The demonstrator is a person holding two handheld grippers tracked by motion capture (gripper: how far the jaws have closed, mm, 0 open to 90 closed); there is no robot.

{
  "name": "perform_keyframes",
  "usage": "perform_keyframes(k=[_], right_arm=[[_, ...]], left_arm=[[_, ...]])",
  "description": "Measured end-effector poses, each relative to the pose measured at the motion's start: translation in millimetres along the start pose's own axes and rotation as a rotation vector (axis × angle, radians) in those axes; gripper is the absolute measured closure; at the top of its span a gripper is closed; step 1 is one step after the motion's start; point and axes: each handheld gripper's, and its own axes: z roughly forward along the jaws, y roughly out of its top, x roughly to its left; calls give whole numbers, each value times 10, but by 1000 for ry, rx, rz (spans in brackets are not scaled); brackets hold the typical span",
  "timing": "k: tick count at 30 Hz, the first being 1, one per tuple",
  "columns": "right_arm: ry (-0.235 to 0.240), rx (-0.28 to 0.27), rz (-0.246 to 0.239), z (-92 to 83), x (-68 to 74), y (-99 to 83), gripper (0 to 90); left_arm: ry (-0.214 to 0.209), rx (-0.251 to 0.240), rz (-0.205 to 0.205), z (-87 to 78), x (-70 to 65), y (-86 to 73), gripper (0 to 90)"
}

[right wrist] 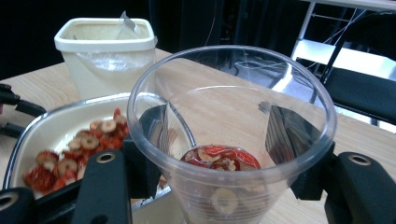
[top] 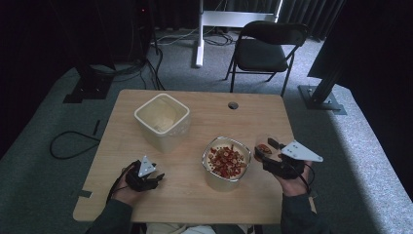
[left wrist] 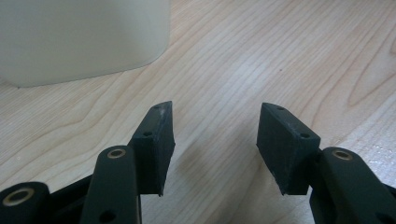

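A clear plastic cup (right wrist: 233, 140) with a few red dried fruit slices in its bottom sits between the jaws of my right gripper (right wrist: 217, 154), which is shut on it. In the high view that right gripper (top: 265, 151) holds the cup (top: 264, 148) just right of a square container of red slices (top: 227, 159). That same container (right wrist: 70, 144) lies low at the left in the right gripper view. My left gripper (top: 157, 176) rests low at the table's near left. Its jaws stand open over bare wood (left wrist: 215, 135), nothing between them.
A cream square tub (top: 162, 119) stands at the table's back left, also seen as the tub (right wrist: 106, 51) and as the tub (left wrist: 79, 37) close ahead of the left jaws. A cable hole (top: 233, 105) sits near the far edge. A folding chair (top: 265, 48) stands beyond the table.
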Motion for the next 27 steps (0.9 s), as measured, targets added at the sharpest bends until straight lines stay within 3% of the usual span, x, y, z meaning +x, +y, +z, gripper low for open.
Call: perform_keyframes(k=[9,14,26,27], right_arm=[[13,9,11,210,56,216,390],[4,22,-13,285,89,285,389],[-115,111,-330,384,257,433,389],[-115,111,-330,384,257,433,389]], left_arm=[[10,17,3,8,12,-26,469],[11,21,-1,12,17,-29,466],[9,15,-9,19,20,-30,465],[9,15,-9,19,20,-30,465]])
